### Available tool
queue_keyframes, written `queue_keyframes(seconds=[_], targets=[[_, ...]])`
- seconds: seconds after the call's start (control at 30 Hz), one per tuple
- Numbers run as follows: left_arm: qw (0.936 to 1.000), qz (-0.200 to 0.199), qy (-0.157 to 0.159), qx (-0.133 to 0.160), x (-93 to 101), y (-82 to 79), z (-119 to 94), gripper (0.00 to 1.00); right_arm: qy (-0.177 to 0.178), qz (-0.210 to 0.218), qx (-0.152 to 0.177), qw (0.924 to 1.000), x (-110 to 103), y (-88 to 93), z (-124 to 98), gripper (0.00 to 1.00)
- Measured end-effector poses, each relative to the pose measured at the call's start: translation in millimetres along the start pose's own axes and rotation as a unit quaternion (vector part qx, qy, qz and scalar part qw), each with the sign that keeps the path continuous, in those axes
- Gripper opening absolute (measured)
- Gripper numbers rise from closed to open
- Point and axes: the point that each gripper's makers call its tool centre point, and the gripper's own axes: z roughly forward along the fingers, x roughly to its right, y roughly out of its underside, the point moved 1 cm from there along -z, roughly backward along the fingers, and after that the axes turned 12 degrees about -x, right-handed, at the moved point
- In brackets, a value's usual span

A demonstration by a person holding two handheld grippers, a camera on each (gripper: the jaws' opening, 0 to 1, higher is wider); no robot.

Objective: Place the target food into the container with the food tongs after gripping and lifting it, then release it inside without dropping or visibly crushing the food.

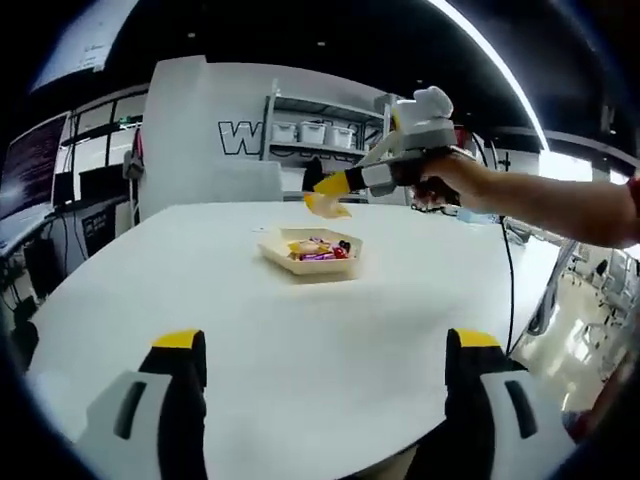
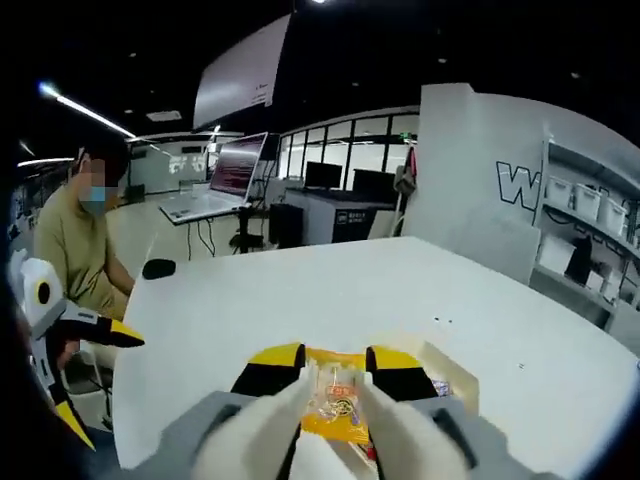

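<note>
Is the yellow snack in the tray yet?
Not yet. Gripped and lifted: the right gripper holds the yellow snack packet above the shallow cream tray on the white table. Left: lower it and let go gently.

1. The container sits on the worktop, near its middle.
2. Wrapped sweets lie in the container.
3. The right gripper hangs above the container's far edge, holding a food packet.
4. A shelf with bins stands behind the worktop.
</note>
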Motion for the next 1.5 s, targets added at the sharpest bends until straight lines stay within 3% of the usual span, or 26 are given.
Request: queue_keyframes(seconds=[0.3,0.6,0.9,1.5], targets=[[1.0000,0.002,-0.008,0.002,-6.5,-4.7,-1.1,0.97,0.034,-0.011,0.010,0.9993,38.2,-22.7,-2.8,0.18],[0.9999,0.001,-0.011,0.003,-10.9,-7.6,-2.0,0.96,0.059,-0.019,0.030,0.9976,54.6,-32.1,-2.0,0.21],[1.0000,0.005,-0.008,0.001,-8.1,-6.7,-1.3,0.96,0.060,-0.024,0.022,0.9977,51.7,-24.9,-0.8,0.21],[0.9999,0.015,-0.006,-0.006,-0.3,-2.4,-4.2,0.94,0.057,0.016,0.015,0.9981,57.5,0.8,-9.4,0.22]])
